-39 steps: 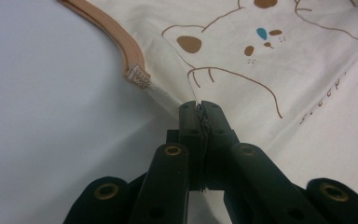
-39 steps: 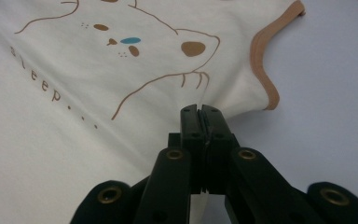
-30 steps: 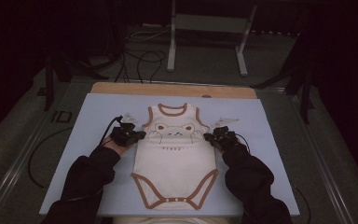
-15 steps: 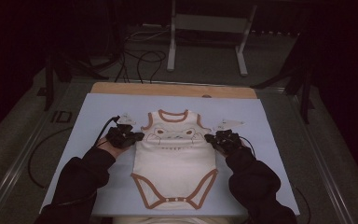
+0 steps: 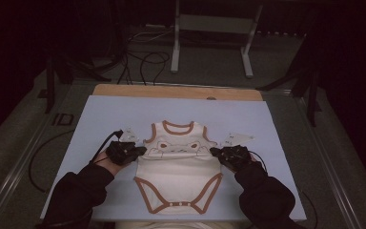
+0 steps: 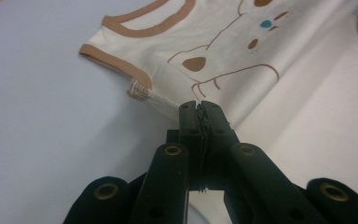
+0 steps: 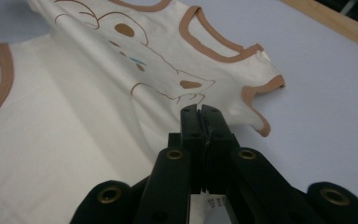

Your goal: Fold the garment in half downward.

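A cream baby bodysuit with brown trim and an animal face print lies on a pale blue mat. My left gripper is shut on the bodysuit's left side seam just below the armhole. My right gripper is shut on the opposite side seam. In the left gripper view the jaws pinch the cream fabric beside the brown armhole trim. The right gripper view shows the jaws closed on the fabric edge under the other armhole. The chest is raised off the mat and creased between the two grips.
A wooden strip borders the mat's far edge. Beyond it, cables trail on the dark floor around a metal stand. A metal rail runs along the table's left side. Bare mat lies left and right of the bodysuit.
Both grippers have drawn back toward the person and risen slightly, carrying the bodysuit's upper part with them. The neckline now sits nearer, and a fold has formed across the chest.
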Action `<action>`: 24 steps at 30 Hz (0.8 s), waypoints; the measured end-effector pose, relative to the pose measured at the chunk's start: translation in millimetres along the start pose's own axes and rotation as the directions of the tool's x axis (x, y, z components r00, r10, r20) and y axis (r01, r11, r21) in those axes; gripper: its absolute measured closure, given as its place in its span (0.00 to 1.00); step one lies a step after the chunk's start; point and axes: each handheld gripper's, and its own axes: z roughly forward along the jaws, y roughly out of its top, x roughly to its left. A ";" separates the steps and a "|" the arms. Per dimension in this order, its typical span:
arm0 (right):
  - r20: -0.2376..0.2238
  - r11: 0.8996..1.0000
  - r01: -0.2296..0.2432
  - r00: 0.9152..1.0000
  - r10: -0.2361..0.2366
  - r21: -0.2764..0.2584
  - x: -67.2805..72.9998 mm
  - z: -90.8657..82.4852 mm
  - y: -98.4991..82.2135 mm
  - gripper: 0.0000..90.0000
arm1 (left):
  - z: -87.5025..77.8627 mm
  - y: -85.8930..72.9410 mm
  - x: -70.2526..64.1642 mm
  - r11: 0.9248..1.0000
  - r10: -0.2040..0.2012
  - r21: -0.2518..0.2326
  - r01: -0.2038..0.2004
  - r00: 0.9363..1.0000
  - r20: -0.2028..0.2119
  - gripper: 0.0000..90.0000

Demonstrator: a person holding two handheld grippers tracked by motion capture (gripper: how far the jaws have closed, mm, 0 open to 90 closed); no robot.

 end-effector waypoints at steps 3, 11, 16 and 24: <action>-0.007 1.000 0.001 1.000 -0.001 0.006 4.5 -4.0 -4.3 1.00 | -3.2 -2.1 -7.8 0.999 0.034 -0.001 -0.035 0.999 -0.032 0.99; -0.026 1.000 -0.001 1.000 0.001 0.000 15.3 -14.3 -13.8 1.00 | -13.9 -7.3 -22.8 0.998 0.066 0.006 -0.066 0.997 -0.026 0.99; -0.040 1.000 0.008 0.999 -0.008 0.005 22.3 -17.6 -19.7 1.00 | -19.8 -13.4 -29.7 0.998 0.069 0.005 -0.069 0.998 -0.008 0.99; -0.054 1.000 0.018 0.998 -0.017 0.023 34.6 -26.6 -27.6 1.00 | -24.5 -24.6 -40.6 0.997 0.071 0.000 -0.071 0.997 0.013 0.99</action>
